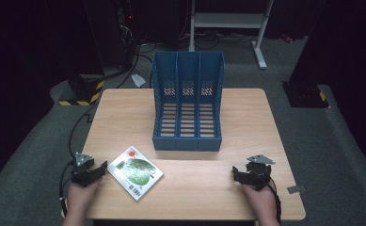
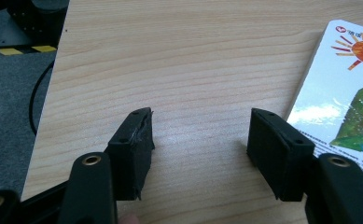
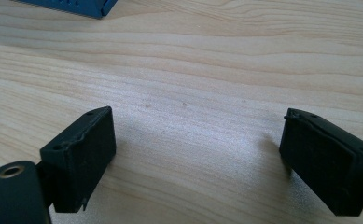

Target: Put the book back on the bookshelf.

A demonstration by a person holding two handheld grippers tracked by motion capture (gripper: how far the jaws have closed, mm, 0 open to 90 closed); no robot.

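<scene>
Left gripper, jaws apart and empty beside the book, should straddle its near edge squarely before closing.

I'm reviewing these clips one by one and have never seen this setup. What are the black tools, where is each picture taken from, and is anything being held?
A person sits at a wooden table with a hand-held gripper in each hand; there is no robot arm. The high view looks down from above the person's side: the left gripper is at the lower left, the right gripper at the lower right. The other two pictures come from cameras riding on the grippers, looking along their black fingers.

On the table stand a blue three-slot file rack and, flat beside the left gripper, a picture book with a sun and green shape on its cover.

Both grippers are open with bare wood between the fingers. Nothing is held.
</scene>
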